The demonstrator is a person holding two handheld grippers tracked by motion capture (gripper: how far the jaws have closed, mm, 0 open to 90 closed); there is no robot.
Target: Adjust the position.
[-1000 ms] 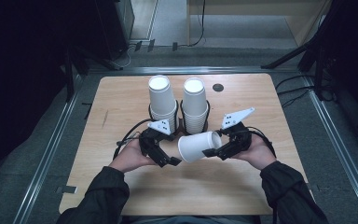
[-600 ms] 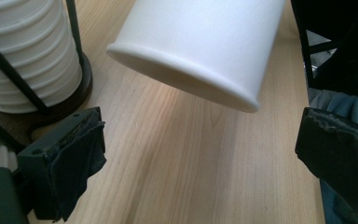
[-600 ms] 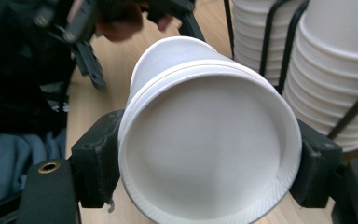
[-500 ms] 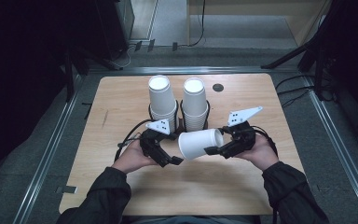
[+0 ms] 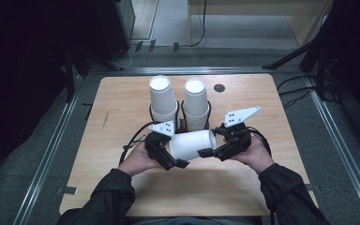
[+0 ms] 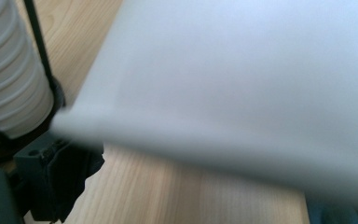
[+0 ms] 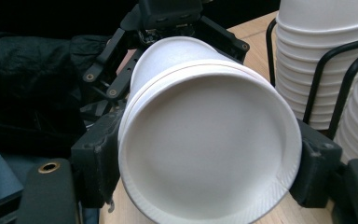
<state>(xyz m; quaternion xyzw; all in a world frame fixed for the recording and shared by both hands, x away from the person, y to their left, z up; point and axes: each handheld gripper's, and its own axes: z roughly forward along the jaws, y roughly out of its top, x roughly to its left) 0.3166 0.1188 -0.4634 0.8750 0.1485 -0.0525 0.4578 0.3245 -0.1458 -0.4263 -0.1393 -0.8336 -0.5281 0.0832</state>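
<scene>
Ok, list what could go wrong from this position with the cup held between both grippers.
1. The paper cup lies on its side above the table, clamped by the right gripper and apparently also by the left gripper; a hard squeeze or opposing pull could crush or tear its thin wall.
2. In the right gripper view a second rim line shows, so nested cups might slip apart.
3. The cup stacks stand close behind; a swing could knock them.

Black hand-held gripper [image 5: 221, 149], dark sleeves [image 5: 98, 199]
</scene>
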